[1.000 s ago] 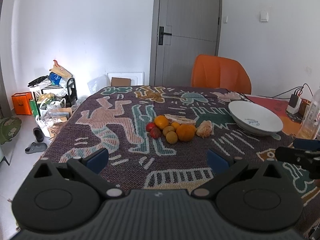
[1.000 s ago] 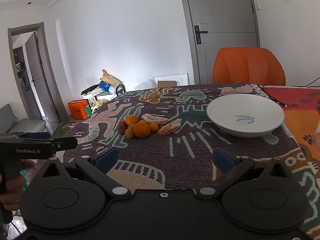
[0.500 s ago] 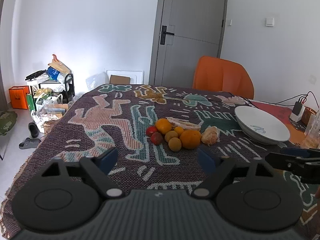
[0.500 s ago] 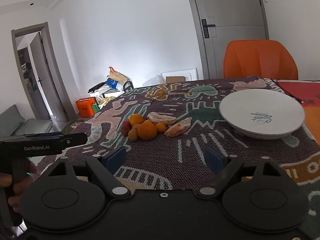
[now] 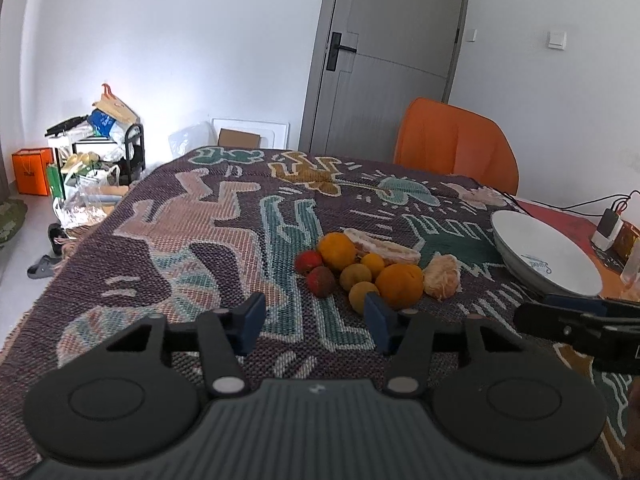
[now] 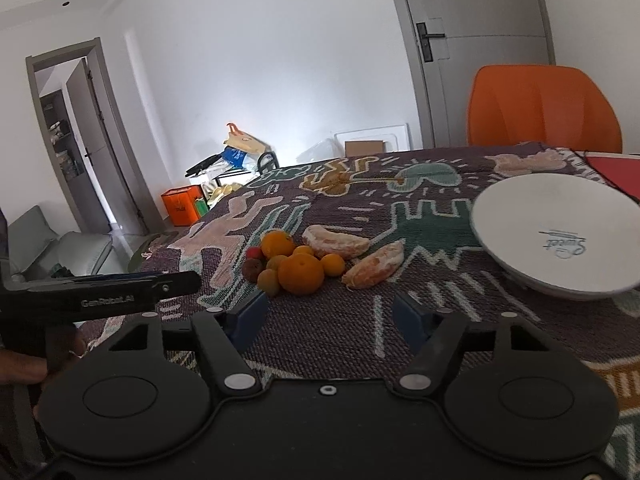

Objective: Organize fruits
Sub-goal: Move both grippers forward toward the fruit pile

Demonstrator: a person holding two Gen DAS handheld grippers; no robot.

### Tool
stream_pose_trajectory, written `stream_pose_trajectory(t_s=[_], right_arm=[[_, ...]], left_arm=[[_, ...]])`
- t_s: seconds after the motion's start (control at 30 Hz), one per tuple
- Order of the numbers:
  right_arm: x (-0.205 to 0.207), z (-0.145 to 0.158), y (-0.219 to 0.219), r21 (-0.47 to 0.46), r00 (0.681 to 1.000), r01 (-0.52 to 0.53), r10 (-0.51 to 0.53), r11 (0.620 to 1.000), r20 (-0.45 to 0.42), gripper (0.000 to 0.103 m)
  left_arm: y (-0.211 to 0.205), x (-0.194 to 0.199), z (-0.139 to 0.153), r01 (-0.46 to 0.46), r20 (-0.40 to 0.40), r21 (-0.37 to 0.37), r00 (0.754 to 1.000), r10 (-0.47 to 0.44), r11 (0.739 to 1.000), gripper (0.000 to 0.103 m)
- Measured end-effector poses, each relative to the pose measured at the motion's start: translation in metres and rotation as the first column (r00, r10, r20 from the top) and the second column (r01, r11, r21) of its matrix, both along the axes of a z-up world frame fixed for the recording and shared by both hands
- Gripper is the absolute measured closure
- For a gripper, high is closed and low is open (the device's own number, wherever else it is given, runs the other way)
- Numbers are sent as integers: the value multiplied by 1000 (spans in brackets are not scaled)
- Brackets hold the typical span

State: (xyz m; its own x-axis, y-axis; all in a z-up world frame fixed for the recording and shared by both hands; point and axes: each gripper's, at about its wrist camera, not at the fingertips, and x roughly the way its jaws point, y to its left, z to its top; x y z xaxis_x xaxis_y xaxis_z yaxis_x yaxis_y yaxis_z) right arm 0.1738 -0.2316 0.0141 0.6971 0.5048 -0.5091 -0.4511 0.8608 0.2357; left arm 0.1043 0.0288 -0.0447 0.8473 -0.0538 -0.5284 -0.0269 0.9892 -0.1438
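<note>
Woven cloth, purple with pink and green figures, over the whole table. Near the middle a small heap of fruit, pieces touching or almost touching: big orange on the near side, second orange behind it to the left, two red fruits at the left edge of the heap, three small yellow ones in between, one peeled piece lying at the back and another just right of the big orange. Further right, apart from the heap, white bowl with blue writing inside. Left gripper low over the cloth, just short of the heap and pointing at it; jaws rather narrow, just now closing, nothing between the blue pads. Its right pad overlaps the nearest yellow fruit in the left view; touching or not, cannot tell. Right gripper beside it on the right, also over bare cloth short of the fruit; jaws a little wider, also just now closing, holding nothing. Hand on the handle of the left gripper, at the left edge of the right view. Behind the table an orange chair and a grey door.
</note>
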Motion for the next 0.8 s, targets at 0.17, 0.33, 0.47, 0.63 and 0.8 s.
stream_pose_trajectory(t_s=[0.17,0.33,0.47,0.63,0.8], right_arm=[[13,-4,11,4,1000,-25,25,1000,-13,43],[27,-10,21,4,998,-47,47,999,-32,45],[36,-14,30,4,997,-67,67,998,-49,47],[48,-19,38,-2,995,-78,78,997,-64,51],[56,-22,44,-6,993,-90,90,996,-75,51]], left_arm=[[0,16,-6,4,-16,-16,1000,-5,1000,62],[2,30,-11,6,-26,-31,1000,-6,1000,67],[3,42,-16,5,-36,-44,999,-7,999,69],[4,54,-22,10,-51,-61,999,-13,998,72],[4,64,-27,12,-61,-70,998,-16,997,76]])
